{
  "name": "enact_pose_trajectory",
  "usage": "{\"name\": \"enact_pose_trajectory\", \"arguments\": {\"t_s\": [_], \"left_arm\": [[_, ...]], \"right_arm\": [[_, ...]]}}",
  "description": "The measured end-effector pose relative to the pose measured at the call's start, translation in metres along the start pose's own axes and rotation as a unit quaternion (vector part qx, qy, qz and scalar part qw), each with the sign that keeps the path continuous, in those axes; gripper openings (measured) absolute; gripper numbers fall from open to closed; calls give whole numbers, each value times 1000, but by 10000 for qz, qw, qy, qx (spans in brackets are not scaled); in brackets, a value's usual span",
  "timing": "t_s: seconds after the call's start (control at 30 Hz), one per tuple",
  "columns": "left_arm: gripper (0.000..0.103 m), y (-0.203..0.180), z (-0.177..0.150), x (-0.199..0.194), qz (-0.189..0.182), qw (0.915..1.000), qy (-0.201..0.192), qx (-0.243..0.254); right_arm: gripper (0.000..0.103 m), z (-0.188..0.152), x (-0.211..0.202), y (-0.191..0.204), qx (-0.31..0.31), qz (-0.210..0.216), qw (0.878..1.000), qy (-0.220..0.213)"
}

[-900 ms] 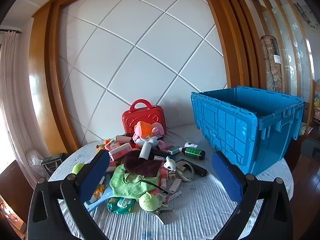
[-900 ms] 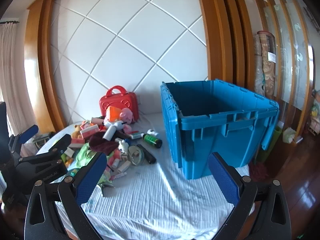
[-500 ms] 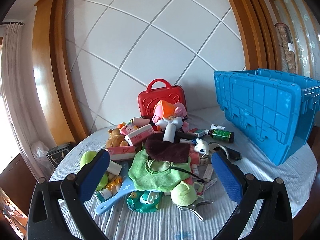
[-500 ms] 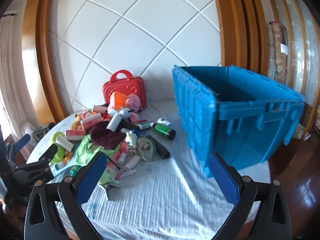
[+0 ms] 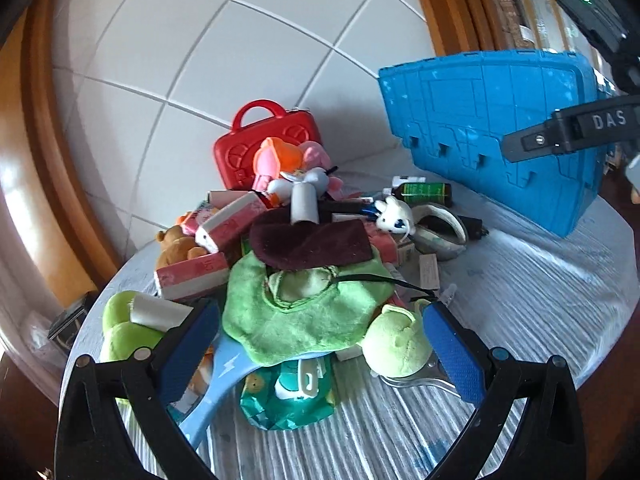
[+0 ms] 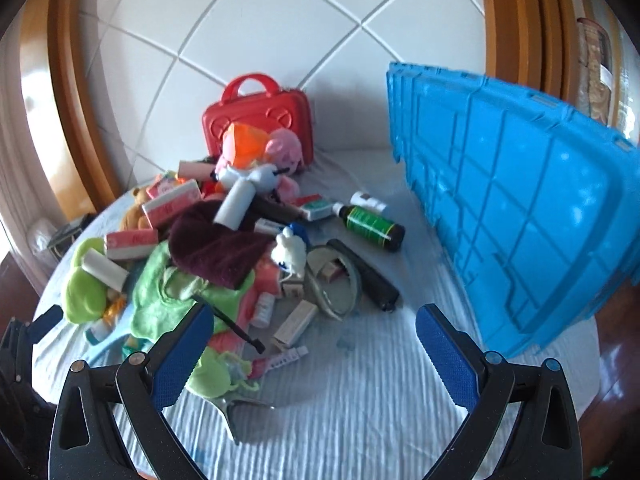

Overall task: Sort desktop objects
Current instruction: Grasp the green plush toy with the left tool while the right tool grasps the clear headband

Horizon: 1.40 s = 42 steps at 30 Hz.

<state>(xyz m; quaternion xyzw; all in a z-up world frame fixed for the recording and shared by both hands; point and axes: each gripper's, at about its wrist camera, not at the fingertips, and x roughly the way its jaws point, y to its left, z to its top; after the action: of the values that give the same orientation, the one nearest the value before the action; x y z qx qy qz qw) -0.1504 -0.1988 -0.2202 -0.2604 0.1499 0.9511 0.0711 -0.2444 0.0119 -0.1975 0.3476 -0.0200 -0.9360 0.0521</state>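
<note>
Both grippers hung over the round table [image 6: 360,420] with its white ribbed cloth, each tilted down toward a heap of small things. The left gripper [image 5: 320,344] had its blue-padded jaws spread wide with nothing gripped; between them lay a green cloth [image 5: 304,320], a light blue plastic handle [image 5: 224,376] poking out from under it, and a teal packet [image 5: 288,396] at the near edge of the pile. A round green plush [image 5: 394,346] sat just beside its right-hand pad. The right gripper [image 6: 312,348] was likewise wide apart and empty, poised over bare cloth at the near edge of the heap, close to a small pink tube [image 6: 280,360]. On top of the heap lay a dark maroon cloth [image 6: 216,248] with a white cylinder [image 6: 236,204] resting on it, pink boxes [image 6: 172,200] to the left, and a pink-and-orange plush doll [image 6: 256,152] leaning against a red carry case [image 6: 260,116] at the back by the tiled wall. A green-labelled dark bottle [image 6: 372,226] lay on its side between the pile and the big blue crate [image 6: 520,200], which stood on the right part of the table, well apart from the heap.
</note>
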Motion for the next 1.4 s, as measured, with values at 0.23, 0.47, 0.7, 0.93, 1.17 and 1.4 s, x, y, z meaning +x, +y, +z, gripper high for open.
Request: {"name": "enact_pose_trajectory", "arguments": {"t_s": [0.23, 0.47, 0.7, 0.93, 1.17, 1.4], "left_arm": [[103, -34, -22, 49, -646, 9953, 572, -447], [103, -56, -39, 81, -517, 9872, 1135, -993], [81, -37, -43, 117, -207, 9713, 1410, -1904], [65, -32, -46, 121, -291, 9708, 1445, -1894], [65, -34, -47, 120, -370, 9742, 1417, -1716], [64, -38, -47, 121, -379, 9772, 1372, -1576]], "right_arm": [[103, -7, 56, -6, -239, -21, 9990, 377], [103, 9, 107, -20, -675, 273, 9957, 566], [102, 15, 144, -27, -1164, 588, 9894, 644], [63, 17, 201, -37, -1397, 689, 9820, 1069], [29, 26, 225, -42, -1390, 629, 9813, 1174], [24, 24, 241, -48, -1242, 382, 9809, 1447]]}}
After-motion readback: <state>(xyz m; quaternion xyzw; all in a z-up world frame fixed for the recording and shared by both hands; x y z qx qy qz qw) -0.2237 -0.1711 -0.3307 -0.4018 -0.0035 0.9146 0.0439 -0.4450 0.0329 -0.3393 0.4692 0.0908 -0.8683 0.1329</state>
